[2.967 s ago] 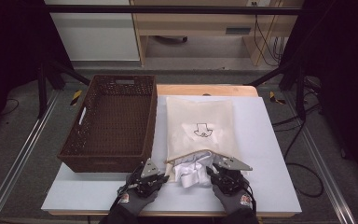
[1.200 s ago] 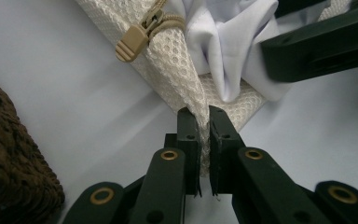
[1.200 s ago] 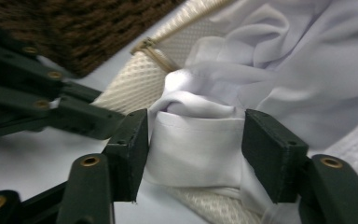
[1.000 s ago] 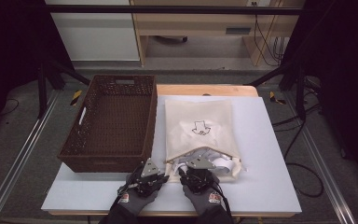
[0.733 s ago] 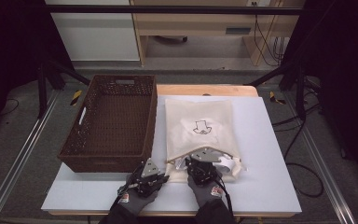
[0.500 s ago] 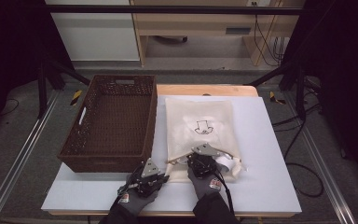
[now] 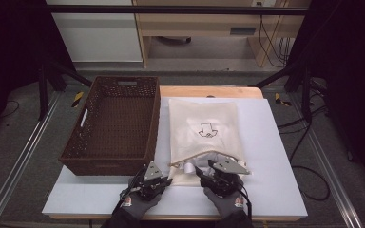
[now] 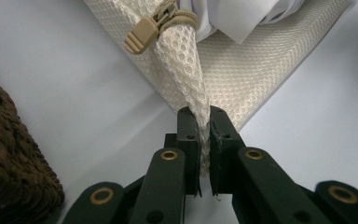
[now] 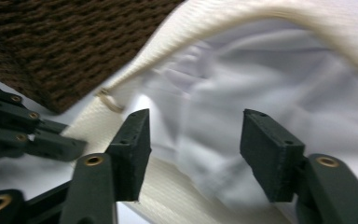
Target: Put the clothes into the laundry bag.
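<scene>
Mesh bag (image 7: 203, 130) lies at table centre, basket (image 7: 114, 123) at nine o'clock. Left gripper (image 8: 204, 140) pinches its corner; right gripper (image 9: 193, 149), jaws just opened, grips nothing — white cloth (image 9: 261, 79) inside needs regrasping.

A white tabletop (image 7: 275, 156) stands on grey floor (image 7: 24, 156); a wooden desk (image 7: 204, 23) with cables (image 7: 266, 42) behind, dark surroundings

Right gripper (image 9: 193, 154) jaws just opened, apart before white cloth (image 9: 261, 88) inside mesh bag (image 9: 223, 18) mouth; wicker basket (image 9: 51, 42) behind; left gripper (image 9: 23, 135) at left edge.
</scene>
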`<state>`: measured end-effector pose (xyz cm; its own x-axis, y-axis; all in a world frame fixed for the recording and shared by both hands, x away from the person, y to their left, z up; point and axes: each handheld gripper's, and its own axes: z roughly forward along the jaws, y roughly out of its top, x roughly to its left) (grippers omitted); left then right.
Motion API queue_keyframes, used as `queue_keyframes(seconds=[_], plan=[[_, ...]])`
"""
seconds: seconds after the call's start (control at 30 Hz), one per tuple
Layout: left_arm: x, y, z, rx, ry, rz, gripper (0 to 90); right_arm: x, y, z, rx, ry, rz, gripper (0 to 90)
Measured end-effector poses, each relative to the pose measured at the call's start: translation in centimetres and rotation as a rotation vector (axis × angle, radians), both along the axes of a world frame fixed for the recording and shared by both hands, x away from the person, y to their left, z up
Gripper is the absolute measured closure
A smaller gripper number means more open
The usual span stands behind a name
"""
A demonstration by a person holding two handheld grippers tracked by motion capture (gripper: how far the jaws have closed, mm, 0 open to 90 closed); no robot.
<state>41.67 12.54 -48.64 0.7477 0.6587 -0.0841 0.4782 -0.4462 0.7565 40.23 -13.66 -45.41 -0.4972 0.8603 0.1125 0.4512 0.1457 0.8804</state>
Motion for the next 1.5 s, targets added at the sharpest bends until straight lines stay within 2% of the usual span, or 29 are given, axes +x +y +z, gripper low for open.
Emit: queue_keyframes(seconds=[0.13, 0.23, 0.27, 0.37, 0.43, 0.53, 0.6, 0.73, 0.77, 0.83, 0.9, 1.0, 1.07, 1.2, 1.37, 1.5], plan=[[0.0, 0.0, 0.0, -0.002, 0.002, 0.001, 83.6, -0.3, -1.3, -0.4, -0.013, 0.025, -0.018, 38.4], [0.1, 0.0, 0.0, -0.002, 0.007, 0.002, 83.6, 0.2, -0.8, -1.3, -0.051, 0.052, -0.014, 40.7], [0.1, 0.0, 0.1, -0.003, 0.012, 0.002, 83.6, 0.4, -0.5, -1.6, -0.074, 0.060, -0.012, 44.2], [0.1, 0.0, 0.1, 0.005, 0.012, 0.003, 83.7, 1.5, 0.5, -2.4, -0.141, 0.085, -0.020, 66.4], [0.0, -0.2, 0.2, 0.016, 0.008, 0.006, 83.7, 2.2, 1.0, -2.6, -0.168, 0.106, -0.043, 79.7], [0.0, -0.2, 0.4, 0.023, 0.014, 0.001, 84.4, 3.3, 1.5, -2.2, -0.177, 0.137, -0.071, 87.4], [0.0, -0.1, 0.6, 0.021, 0.020, -0.004, 84.7, 3.9, 1.9, -1.9, -0.197, 0.123, -0.089, 88.0], [-0.2, -0.2, 0.6, 0.029, 0.018, -0.010, 84.7, 5.2, 2.4, -1.8, -0.162, 0.077, -0.149, 88.0], [-0.2, -0.2, 0.6, 0.029, 0.022, -0.010, 84.7, 5.5, 2.6, -2.0, -0.168, 0.064, -0.156, 87.8], [-0.1, -0.2, 0.5, 0.018, 0.029, -0.008, 84.6, 5.7, 2.7, -2.1, -0.164, 0.055, -0.157, 86.7], [-0.1, -0.1, 0.5, 0.016, 0.031, -0.008, 84.3, 5.5, 2.5, -2.0, -0.149, 0.055, -0.145, 81.1], [0.0, -0.1, 0.5, 0.011, 0.029, -0.005, 81.8, 4.9, 2.1, -1.6, -0.123, 0.043, -0.099, 69.5], [0.1, -0.1, 0.5, -0.004, 0.036, 0.004, 76.1, 4.3, 1.6, -1.2, -0.104, 0.038, -0.077, 63.3], [0.2, -0.1, 0.6, -0.018, 0.039, 0.013, 68.1, 2.9, 0.3, -0.3, -0.051, 0.038, -0.049, 56.0], [0.2, -0.2, 0.7, -0.040, 0.038, 0.022, 65.4, 1.2, -1.8, 0.7, -0.024, 0.024, -0.042, 51.0], [0.3, -0.3, 0.7, -0.038, 0.039, 0.022, 68.0, 0.0, -3.7, 1.8, -0.043, 0.004, -0.072, 47.9]])
